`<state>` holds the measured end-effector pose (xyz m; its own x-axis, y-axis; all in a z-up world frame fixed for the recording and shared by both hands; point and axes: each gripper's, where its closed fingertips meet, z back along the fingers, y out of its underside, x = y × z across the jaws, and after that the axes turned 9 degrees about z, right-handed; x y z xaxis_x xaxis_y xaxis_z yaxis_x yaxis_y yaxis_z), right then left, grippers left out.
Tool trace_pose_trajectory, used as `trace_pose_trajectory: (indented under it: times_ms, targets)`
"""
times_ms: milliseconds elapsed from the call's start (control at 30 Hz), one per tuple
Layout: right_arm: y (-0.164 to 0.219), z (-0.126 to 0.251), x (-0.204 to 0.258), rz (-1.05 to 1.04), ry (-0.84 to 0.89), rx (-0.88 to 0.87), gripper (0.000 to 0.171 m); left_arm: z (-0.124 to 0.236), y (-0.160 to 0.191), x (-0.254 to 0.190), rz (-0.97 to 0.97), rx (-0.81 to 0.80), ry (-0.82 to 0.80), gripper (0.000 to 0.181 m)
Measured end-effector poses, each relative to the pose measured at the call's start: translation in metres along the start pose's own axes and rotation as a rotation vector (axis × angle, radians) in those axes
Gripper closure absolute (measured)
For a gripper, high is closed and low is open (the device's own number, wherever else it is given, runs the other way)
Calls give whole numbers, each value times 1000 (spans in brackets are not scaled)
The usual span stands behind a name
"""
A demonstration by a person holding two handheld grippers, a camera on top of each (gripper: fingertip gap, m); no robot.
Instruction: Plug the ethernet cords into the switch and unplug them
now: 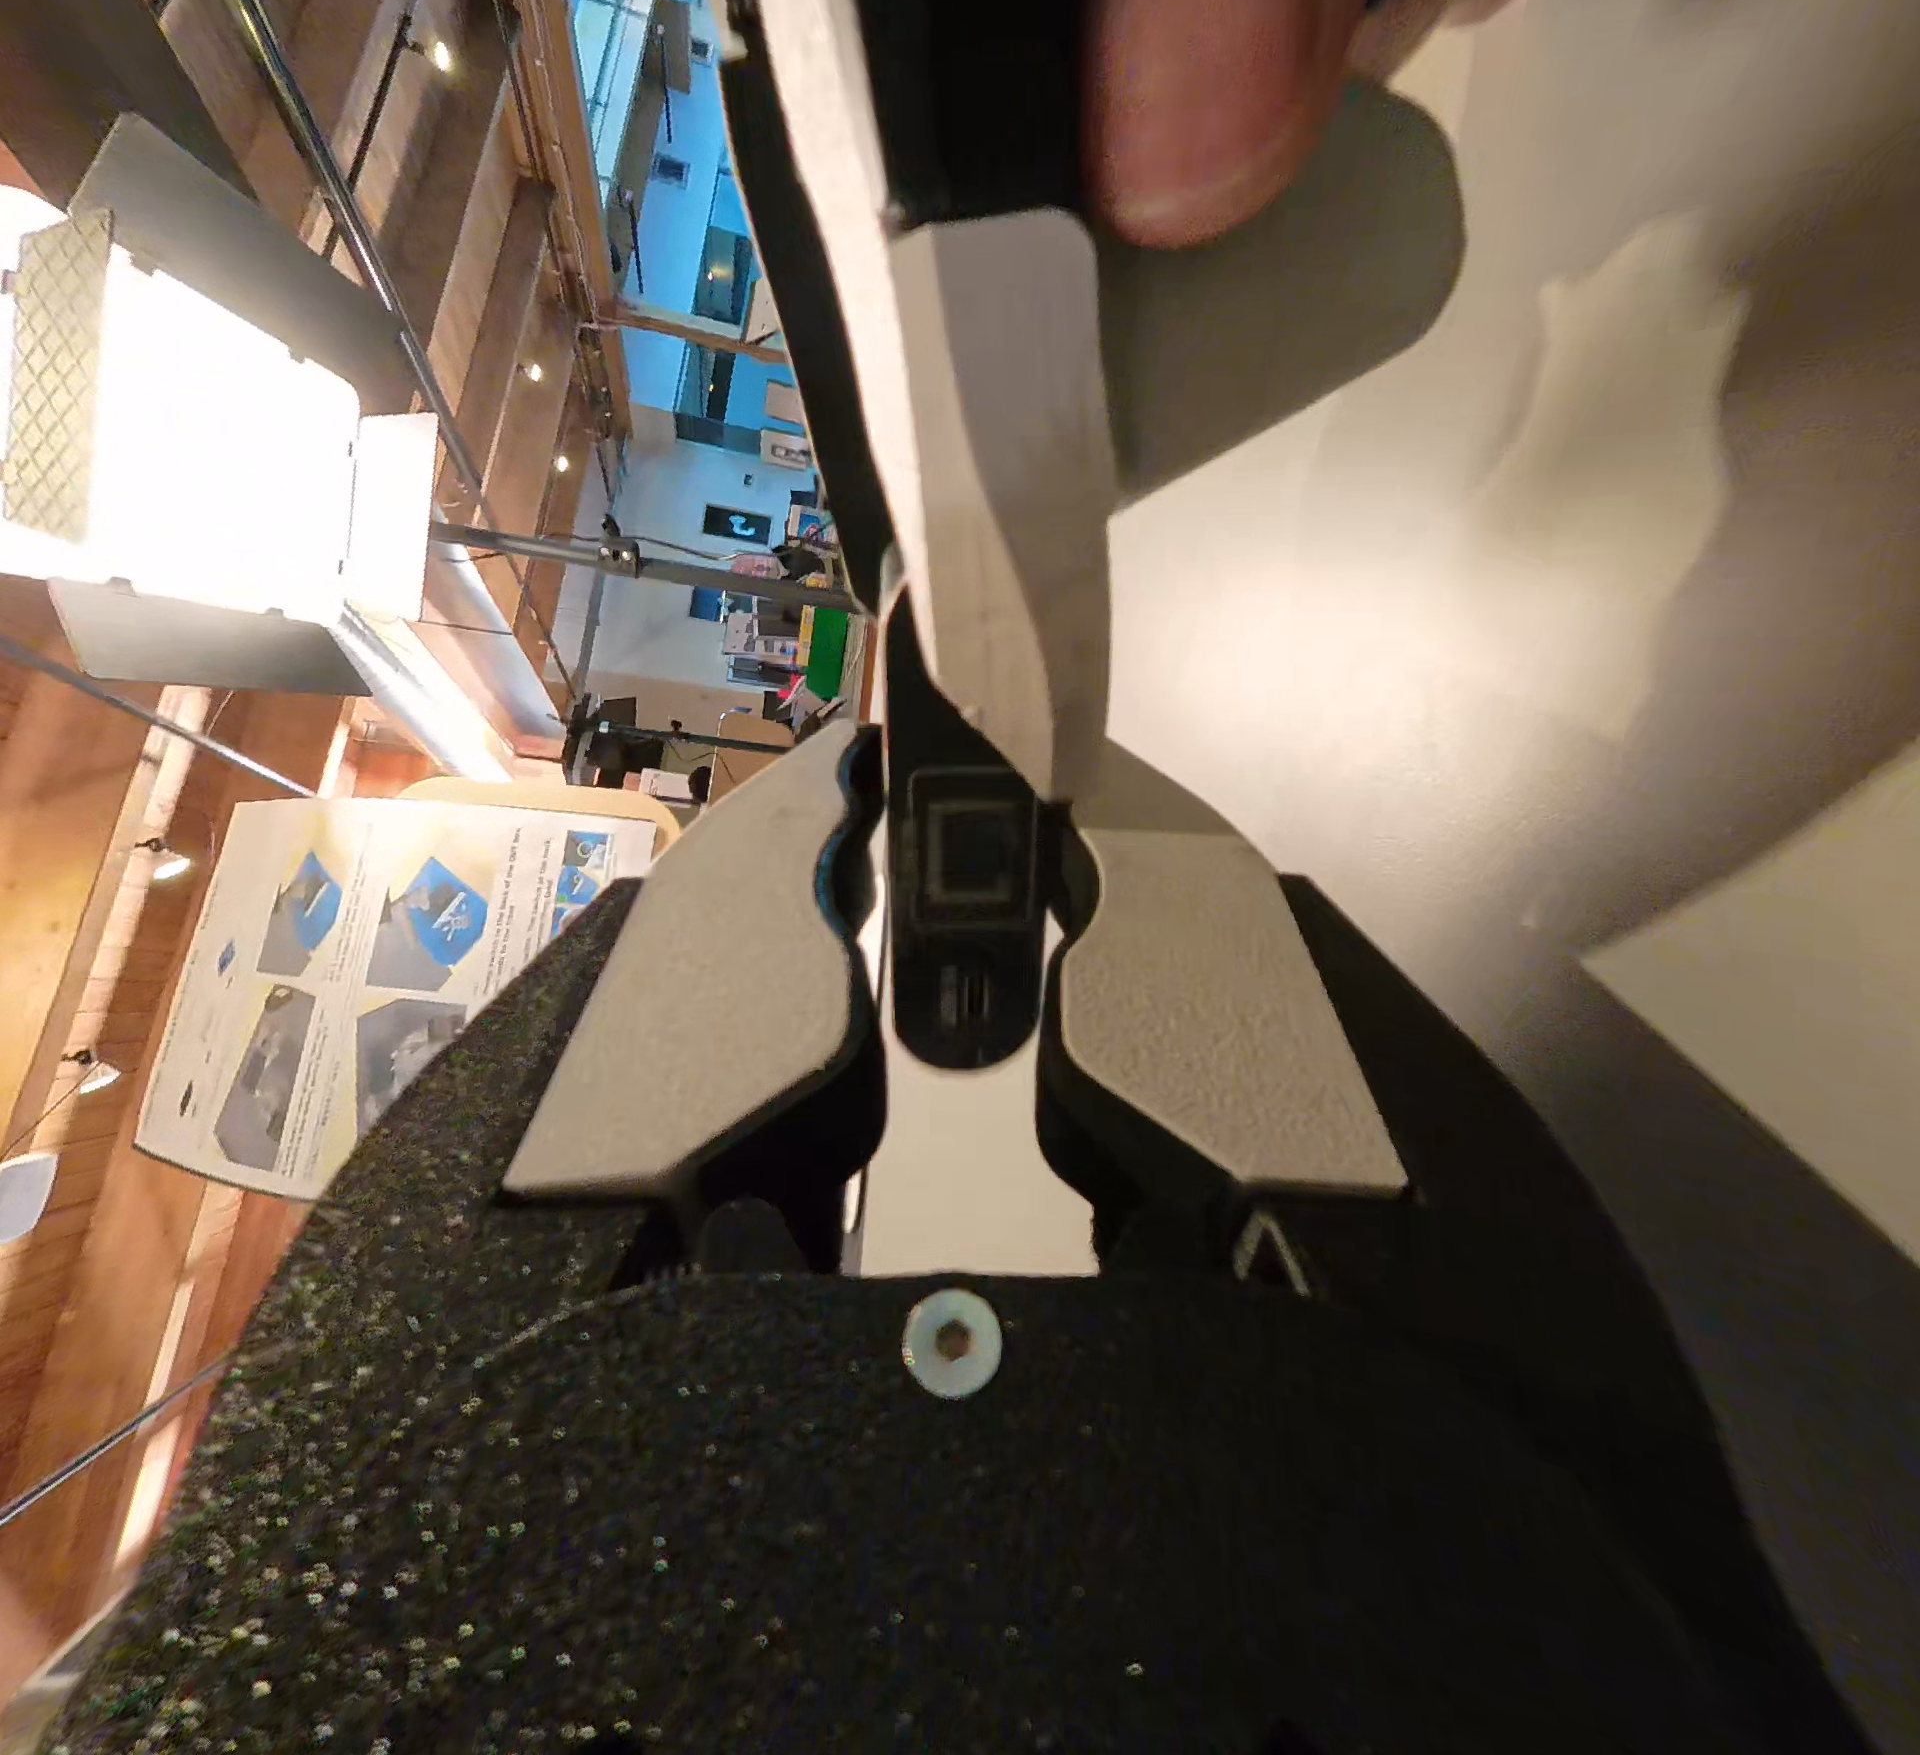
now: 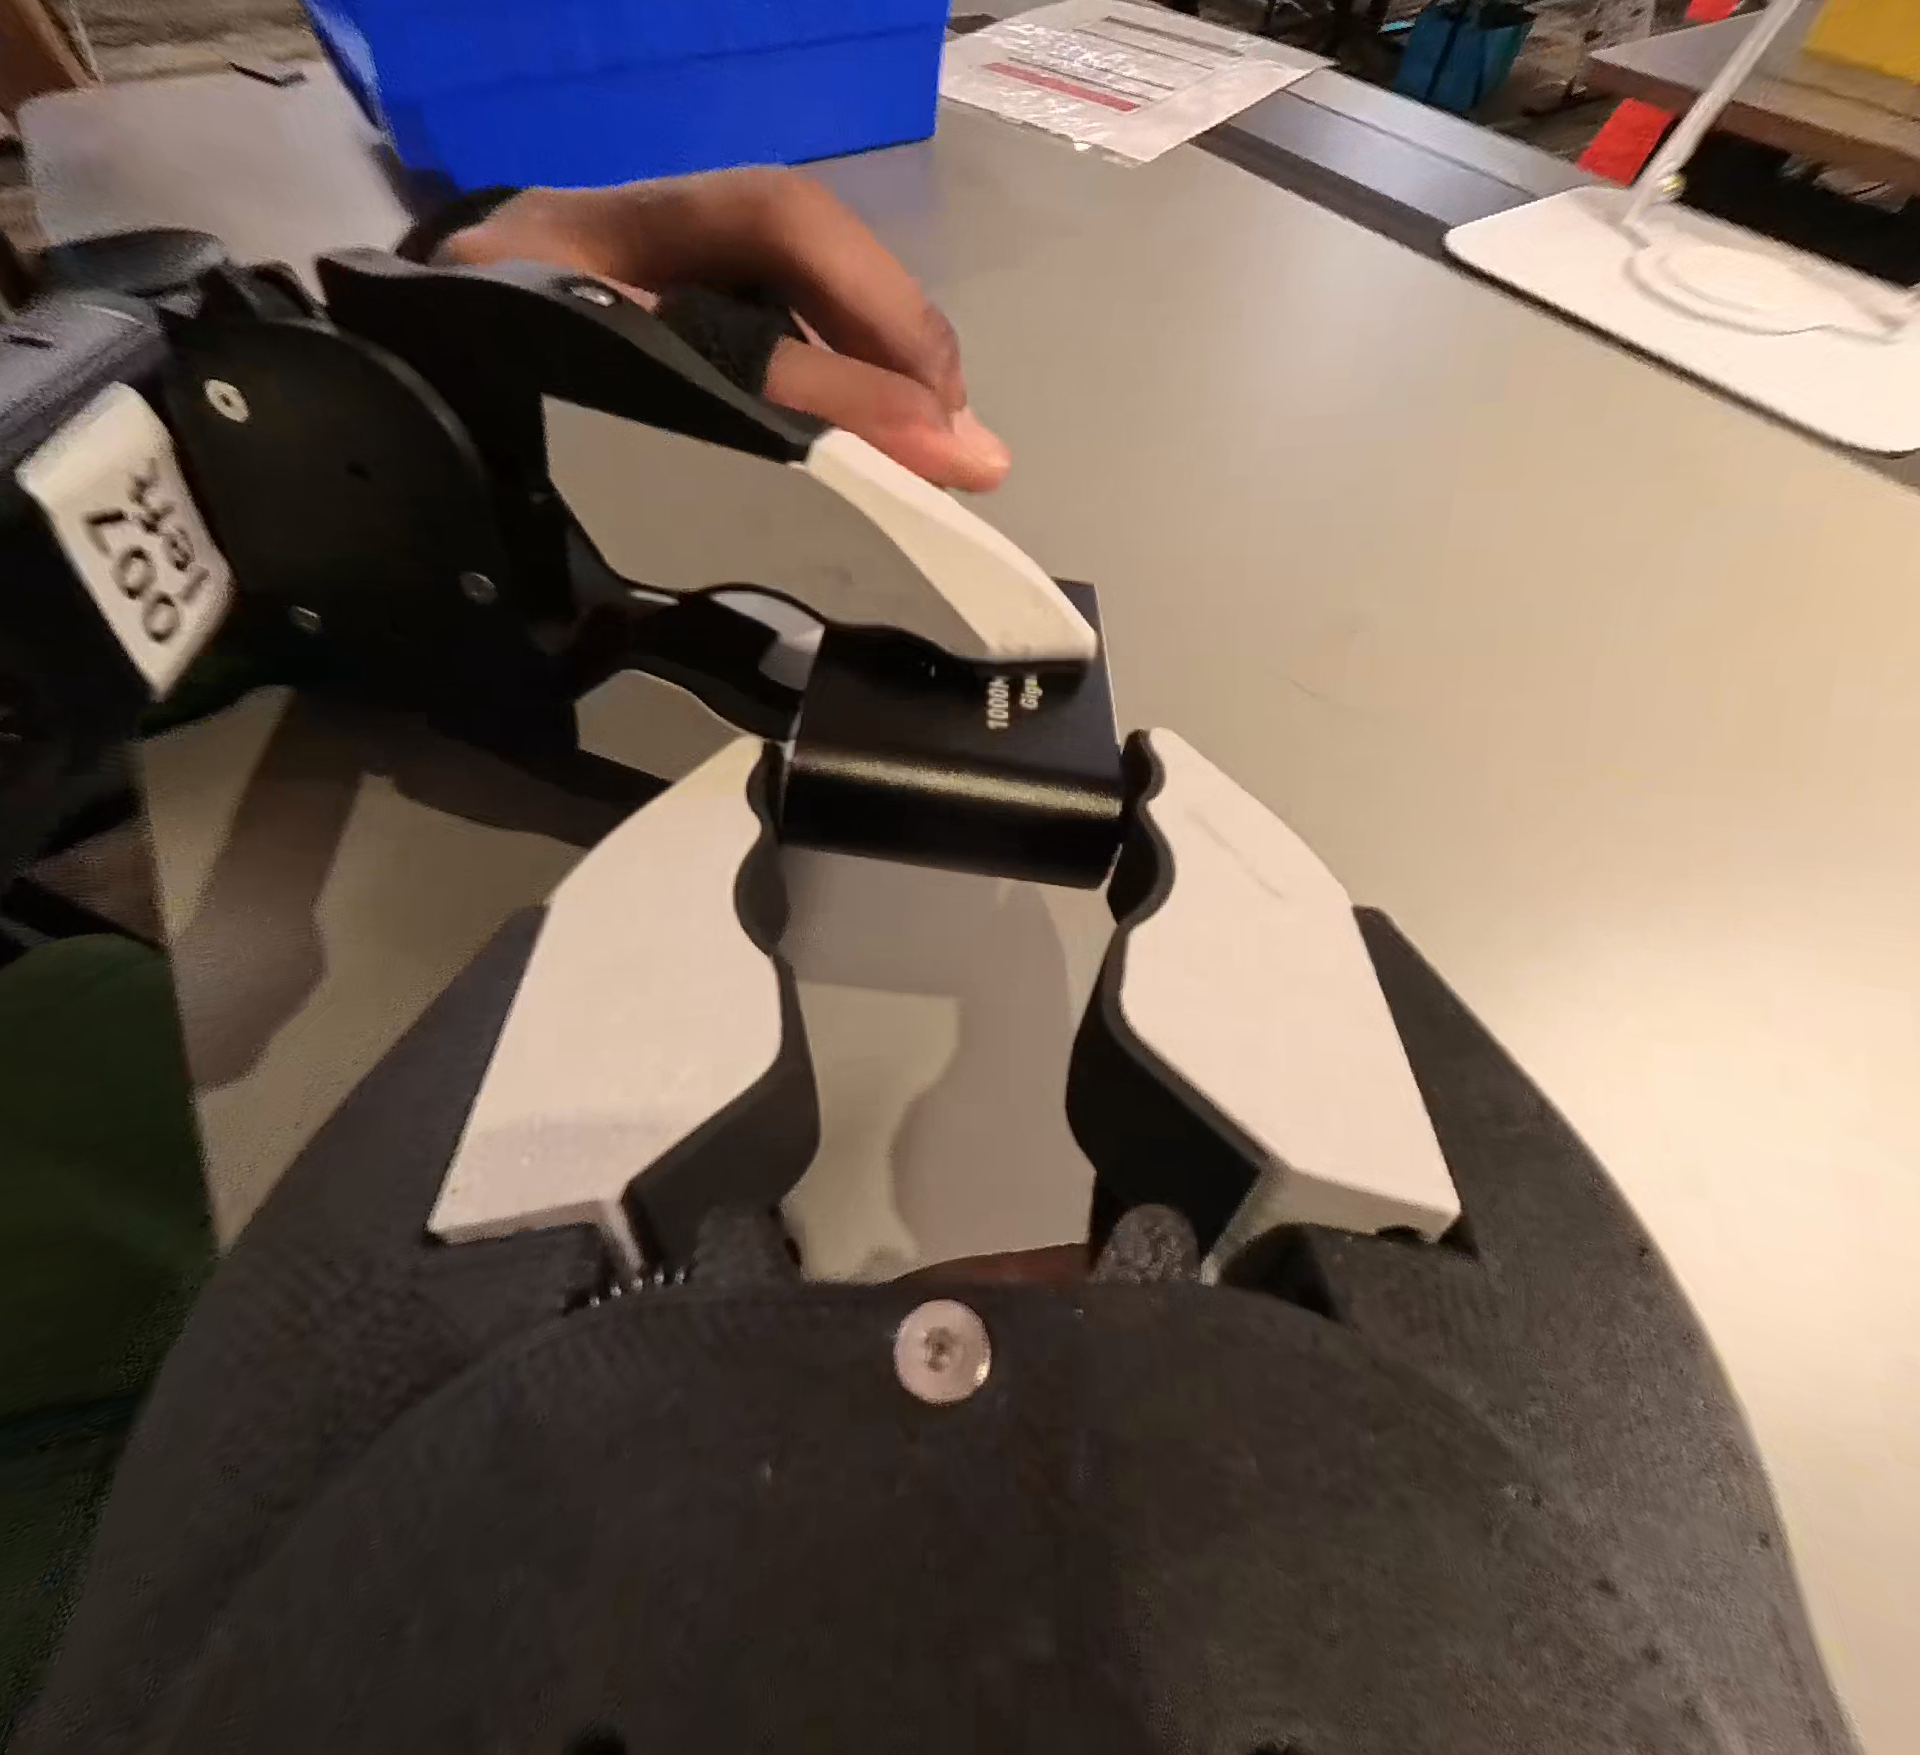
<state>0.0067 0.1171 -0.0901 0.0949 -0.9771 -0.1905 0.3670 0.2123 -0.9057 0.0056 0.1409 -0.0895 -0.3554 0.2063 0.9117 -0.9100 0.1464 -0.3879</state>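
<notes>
My right gripper clamped the small black switch between its fingertips, just above the grey table. My left gripper, coming from its left, pinched the switch's far end, fingers nearly closed.

Left wrist view lies rolled sideways, right wrist view upright; both closely face the shared black switch
</notes>
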Motion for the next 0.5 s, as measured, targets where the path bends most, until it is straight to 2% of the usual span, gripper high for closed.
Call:
trace_pose_trajectory:
  times_ms: [133,267,500]
  targets:
    - [7,16,-31,138,188,70,110,1,12,5,45,30,-11,145]
    - [-1,53,-67,216,359,88,110,1,23,16,116,67,-51,148]
    - [-43,165,-147,228,627,3,111,-6,37,8,83,155,-31,150]
